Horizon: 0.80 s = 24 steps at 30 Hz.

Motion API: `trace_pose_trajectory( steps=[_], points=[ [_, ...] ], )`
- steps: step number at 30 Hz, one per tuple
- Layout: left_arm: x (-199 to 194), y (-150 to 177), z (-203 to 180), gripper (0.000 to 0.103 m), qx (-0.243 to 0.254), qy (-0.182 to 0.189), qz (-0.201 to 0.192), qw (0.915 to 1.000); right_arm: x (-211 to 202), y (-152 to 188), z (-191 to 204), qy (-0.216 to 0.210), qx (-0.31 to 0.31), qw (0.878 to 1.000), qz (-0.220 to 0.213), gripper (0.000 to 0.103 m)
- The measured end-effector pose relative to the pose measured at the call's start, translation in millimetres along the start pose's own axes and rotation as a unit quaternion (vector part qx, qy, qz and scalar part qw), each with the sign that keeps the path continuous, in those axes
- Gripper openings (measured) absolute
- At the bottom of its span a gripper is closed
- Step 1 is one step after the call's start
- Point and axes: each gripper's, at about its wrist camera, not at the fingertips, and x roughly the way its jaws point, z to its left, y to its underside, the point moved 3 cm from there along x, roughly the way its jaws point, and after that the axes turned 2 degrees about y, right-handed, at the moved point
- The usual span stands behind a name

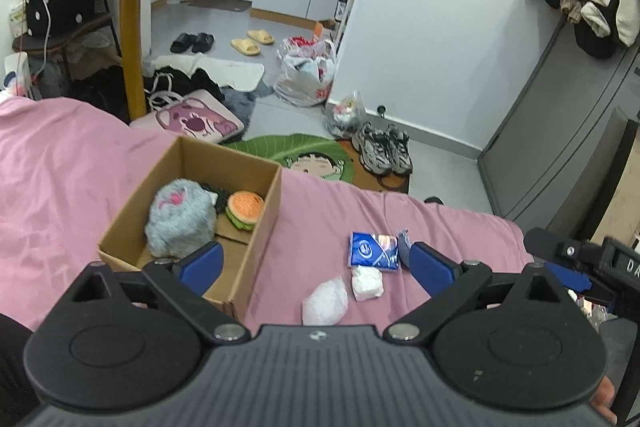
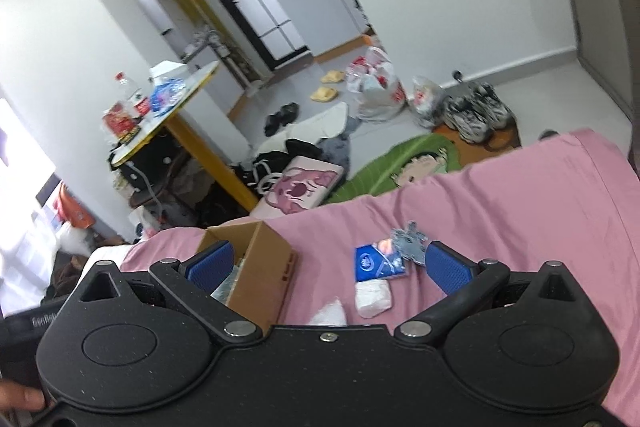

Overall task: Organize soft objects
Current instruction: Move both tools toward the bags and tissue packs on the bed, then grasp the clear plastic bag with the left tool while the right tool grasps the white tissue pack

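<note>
My box [image 1: 240, 259] holds a fluffy grey toy [image 1: 180, 219] & burger toy [image 1: 244, 209]. Blue tissue pack [image 1: 374, 250] lies right of box, between my left gripper [image 1: 316, 267] fingers. Both grippers wide open, right gripper [image 2: 326, 263] too.

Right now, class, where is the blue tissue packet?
Left wrist view: the blue tissue packet lies on the pink bedsheet, right of the cardboard box, just beyond a white wad.

Bed [image 1: 60, 163]: pink cover, rumpled.
Cardboard box [image 1: 262, 227]: on it, open.
Blue tissue packet [image 1: 374, 250]: beside a grey scrap [image 2: 410, 241], perhaps cloth.
White packet [image 1: 367, 283]: near a white wad [image 1: 325, 301].
</note>
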Motion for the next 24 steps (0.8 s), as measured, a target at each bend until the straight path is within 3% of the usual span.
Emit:
trace_pose_trajectory(
  steps=[10, 24],
  points=[
    [40.7, 12.4, -12.0, 0.093, 0.006, 0.009, 0.037, 0.9992, 21.6, 9.3, -7.6, 0.024, -0.008, 0.999, 0.031, 0.103],
    [110.0, 41.1, -28.3, 0.081, 0.019, 0.014, 0.114, 0.9932, 58.1, 13.5, -20.6, 0.021, 0.003, 0.996, 0.082, 0.103]
  ],
)
